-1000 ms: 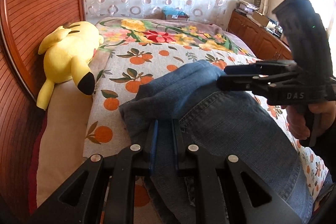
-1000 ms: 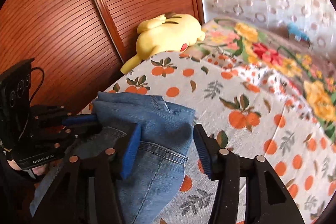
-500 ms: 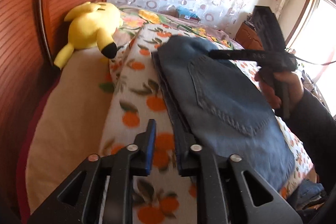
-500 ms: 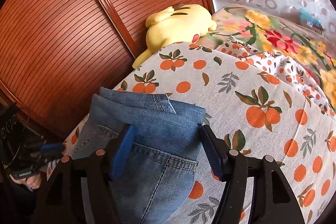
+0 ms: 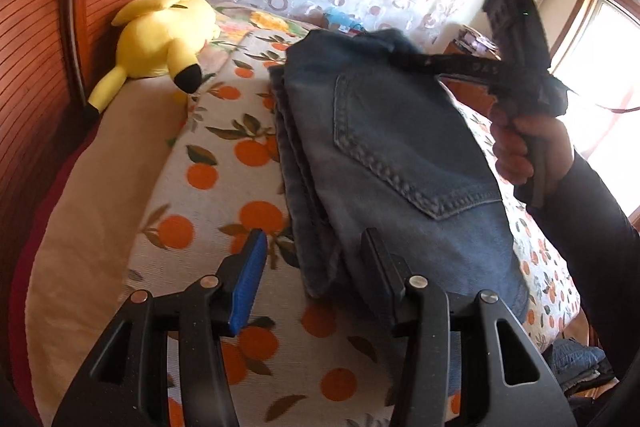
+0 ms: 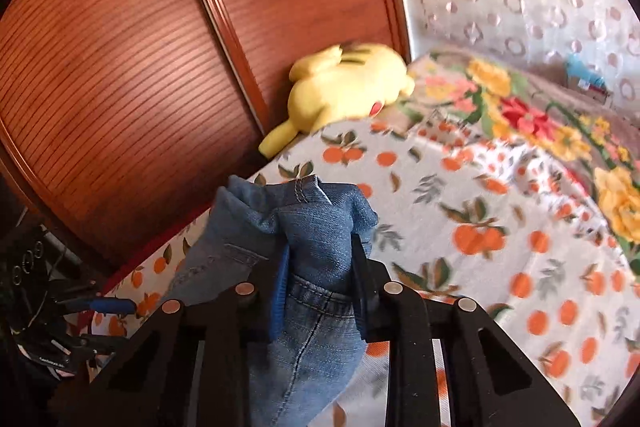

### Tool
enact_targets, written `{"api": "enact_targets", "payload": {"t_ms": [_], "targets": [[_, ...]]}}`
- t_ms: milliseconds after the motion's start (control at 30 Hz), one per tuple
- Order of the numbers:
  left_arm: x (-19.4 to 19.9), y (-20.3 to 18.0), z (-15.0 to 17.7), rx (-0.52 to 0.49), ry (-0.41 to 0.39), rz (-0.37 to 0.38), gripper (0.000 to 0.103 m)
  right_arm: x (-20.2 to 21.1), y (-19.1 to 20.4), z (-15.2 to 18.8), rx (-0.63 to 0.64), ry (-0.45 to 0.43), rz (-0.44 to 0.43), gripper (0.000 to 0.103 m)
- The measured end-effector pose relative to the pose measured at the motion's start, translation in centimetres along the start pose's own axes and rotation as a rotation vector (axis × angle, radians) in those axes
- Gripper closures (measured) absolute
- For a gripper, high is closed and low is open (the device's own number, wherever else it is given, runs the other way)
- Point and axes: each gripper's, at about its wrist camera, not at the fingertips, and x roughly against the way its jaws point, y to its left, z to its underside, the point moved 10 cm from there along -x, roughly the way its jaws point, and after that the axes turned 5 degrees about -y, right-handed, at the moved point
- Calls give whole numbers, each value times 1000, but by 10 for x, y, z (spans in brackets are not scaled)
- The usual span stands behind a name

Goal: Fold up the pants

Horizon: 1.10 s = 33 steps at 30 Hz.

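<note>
Folded blue jeans point(image 5: 392, 155) lie on the orange-print bedspread point(image 5: 224, 195), back pocket up. My left gripper point(image 5: 314, 263) is open, its jaws standing either side of the near corner of the folded stack. My right gripper point(image 6: 320, 267) is shut on the far end of the jeans point(image 6: 316, 227), bunching the denim up between its pads. In the left wrist view the right gripper point(image 5: 404, 57) shows at the far end of the jeans, held by a hand.
A yellow plush toy point(image 5: 160, 35) lies by the wooden headboard point(image 5: 36, 27). A floral blanket point(image 6: 540, 115) covers the far part of the bed. A beige pillow edge point(image 5: 80, 211) runs along the left. A window point(image 5: 600, 75) is at right.
My right gripper has closed on the far end of the jeans and lifted it. My left gripper has opened wider at the near corner of the stack.
</note>
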Motion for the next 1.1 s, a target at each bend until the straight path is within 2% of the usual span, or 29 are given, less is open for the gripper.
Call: {"api": "enact_targets", "payload": {"t_ms": [167, 233, 300, 600, 700, 767, 833, 933, 1100], "targets": [[-5, -12, -4, 16, 14, 50, 53, 10, -23, 25, -7, 41, 58, 76], [-10, -14, -3, 8, 30, 45, 53, 8, -28, 32, -17, 51, 68, 76], [-17, -15, -1, 9, 54, 43, 53, 8, -29, 35, -25, 46, 70, 76], [-20, -26, 5, 37, 61, 60, 54, 3, -29, 35, -17, 56, 88, 75], [-22, -32, 6, 33, 68, 97, 68, 2, -30, 36, -28, 50, 87, 75], [-22, -36, 7, 21, 71, 104, 73, 2, -30, 36, -34, 47, 89, 75], [-21, -41, 7, 8, 68, 111, 85, 2, -30, 36, -34, 43, 91, 75], [-16, -48, 5, -27, 44, 92, 90, 7, -28, 37, -31, 31, 96, 76], [-4, -51, -2, -19, 6, 121, 92, 22, -23, 32, -17, -31, 111, 77]]}}
